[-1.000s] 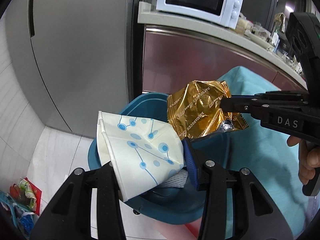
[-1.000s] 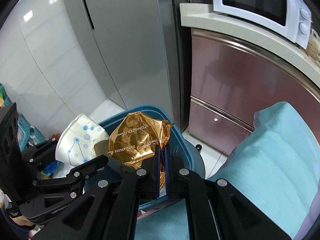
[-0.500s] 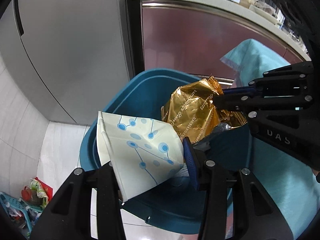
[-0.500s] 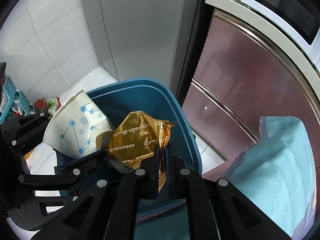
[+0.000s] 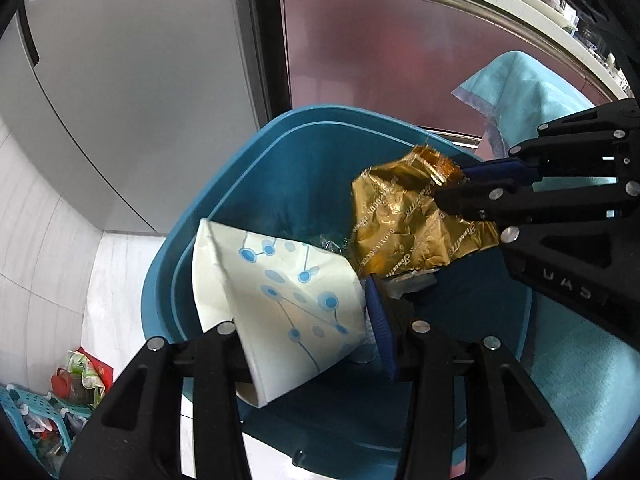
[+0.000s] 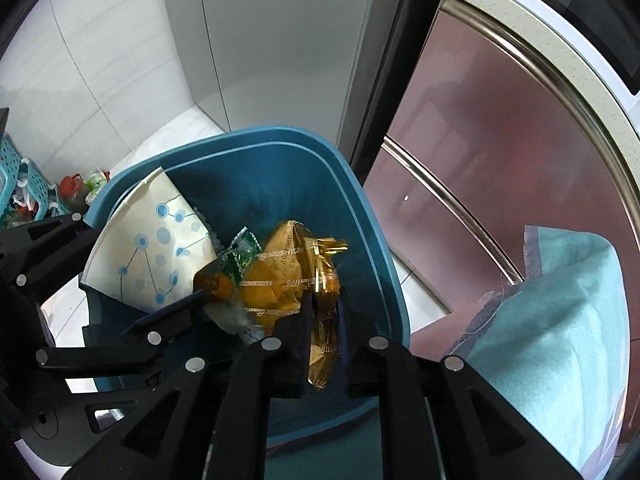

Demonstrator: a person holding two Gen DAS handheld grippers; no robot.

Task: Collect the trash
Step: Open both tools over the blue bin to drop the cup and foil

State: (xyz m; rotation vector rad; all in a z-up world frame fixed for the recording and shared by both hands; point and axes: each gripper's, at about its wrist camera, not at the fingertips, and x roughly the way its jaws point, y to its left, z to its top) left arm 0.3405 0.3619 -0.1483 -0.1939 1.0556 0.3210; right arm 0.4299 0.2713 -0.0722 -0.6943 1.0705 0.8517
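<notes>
trash here means two pieces held over the blue bin (image 5: 224, 184): a gold wrapper (image 6: 288, 276) between the opening jaws of the right gripper (image 6: 322, 312), and a flattened paper cup (image 5: 288, 296) pinched by the left gripper (image 5: 304, 344) near the bin's left rim. the foil may cling to a pad instead of dropping, or slide toward the near rim. the cup, leaning over the left edge, could tip out onto the floor if released there. the two grippers sit close and might knock together.
</notes>
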